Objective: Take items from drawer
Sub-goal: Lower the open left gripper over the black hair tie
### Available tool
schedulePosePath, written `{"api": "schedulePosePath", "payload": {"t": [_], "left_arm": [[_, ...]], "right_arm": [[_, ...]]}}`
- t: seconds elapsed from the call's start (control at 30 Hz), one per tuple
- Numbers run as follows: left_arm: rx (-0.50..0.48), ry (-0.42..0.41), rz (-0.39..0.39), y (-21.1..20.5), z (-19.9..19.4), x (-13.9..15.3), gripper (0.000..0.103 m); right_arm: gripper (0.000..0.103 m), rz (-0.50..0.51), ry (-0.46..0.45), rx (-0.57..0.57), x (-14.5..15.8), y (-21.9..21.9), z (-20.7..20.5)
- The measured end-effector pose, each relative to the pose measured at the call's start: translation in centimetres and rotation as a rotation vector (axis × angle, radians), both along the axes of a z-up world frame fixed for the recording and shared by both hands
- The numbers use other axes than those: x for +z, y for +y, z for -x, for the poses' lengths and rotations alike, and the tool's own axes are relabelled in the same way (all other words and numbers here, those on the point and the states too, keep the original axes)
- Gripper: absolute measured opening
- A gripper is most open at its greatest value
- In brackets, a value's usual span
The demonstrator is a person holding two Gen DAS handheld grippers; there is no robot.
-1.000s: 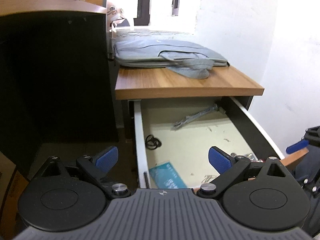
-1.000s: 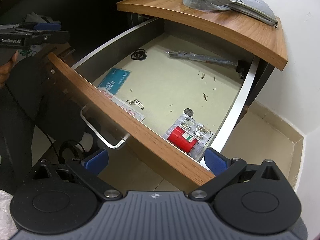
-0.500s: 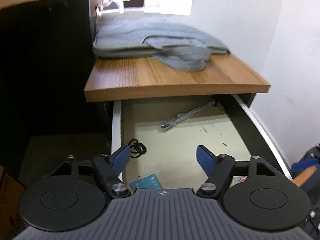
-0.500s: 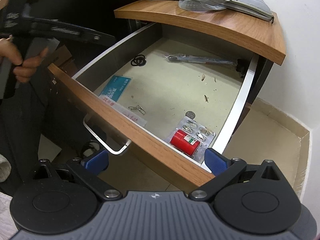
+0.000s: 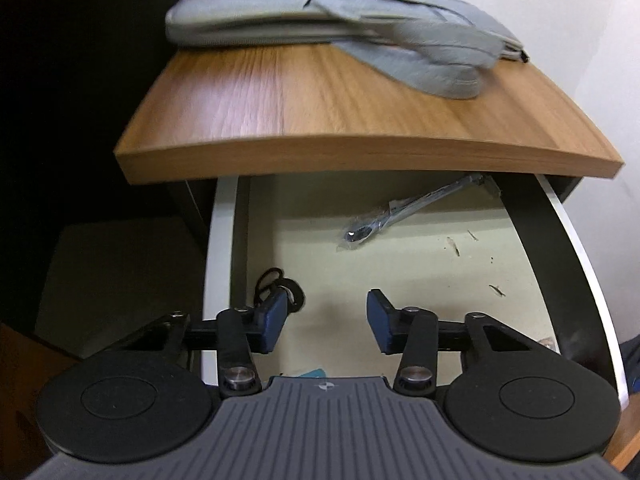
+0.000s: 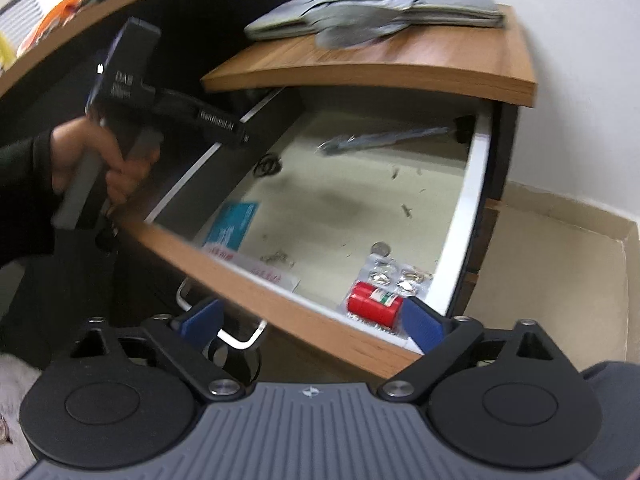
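The drawer [image 5: 218, 248] stands pulled open under a wooden top. My left gripper [image 5: 327, 318] is open and empty, over the drawer's left part, beside black hair ties [image 5: 276, 280]. A wrapped metal wrench [image 5: 404, 210] lies at the back. In the right wrist view my right gripper [image 6: 312, 320] is open and empty, in front of the drawer's wooden front [image 6: 256, 276]. Inside lie a red bottle [image 6: 374, 304], a blister pack [image 6: 396, 276], a coin [image 6: 380, 248], a teal packet [image 6: 234, 226], paper clips [image 6: 276, 257] and the hair ties [image 6: 267, 164].
A grey laptop sleeve [image 5: 340, 20] lies on the wooden top [image 5: 320, 104]. A metal handle [image 6: 224, 332] hangs on the drawer front. A white wall [image 6: 580, 80] is on the right. The person's hand [image 6: 92, 160] holds the left gripper's handle at the drawer's left side.
My left gripper moved forward and down over the drawer and its jaws narrowed. My right gripper shifted, bringing the drawer front closer; the view is blurred by motion.
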State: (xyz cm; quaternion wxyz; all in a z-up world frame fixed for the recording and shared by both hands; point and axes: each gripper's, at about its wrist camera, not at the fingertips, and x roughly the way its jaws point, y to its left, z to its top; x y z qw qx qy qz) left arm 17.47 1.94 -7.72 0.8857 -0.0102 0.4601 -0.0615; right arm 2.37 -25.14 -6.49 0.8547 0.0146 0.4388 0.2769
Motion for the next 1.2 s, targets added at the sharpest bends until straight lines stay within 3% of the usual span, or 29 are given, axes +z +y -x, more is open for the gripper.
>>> {"api": "schedulePosePath", "payload": {"t": [0.13,0.57,0.97,1.2], "left_arm": [[0.045,0.044,0.003,0.1,-1.2,-1.1,0.038],[0.168,0.123,-0.052,0.2,-4.2,-3.1,0.031],[0.096,0.154,-0.171,-1.8,-6.3,-3.9,0.032],[0.028,0.205,-0.279,-3.4,-7.0,-4.6,0.032]], "right_arm": [[0.094,-0.023,0.002,-0.016,-0.1,-0.3,-0.1],[0.093,-0.127,0.032,-0.039,-0.2,-1.6,-0.3],[0.093,-0.174,0.056,-0.056,-0.3,-2.5,-0.5],[0.093,-0.192,0.059,-0.071,-0.3,-3.0,-0.7]]}}
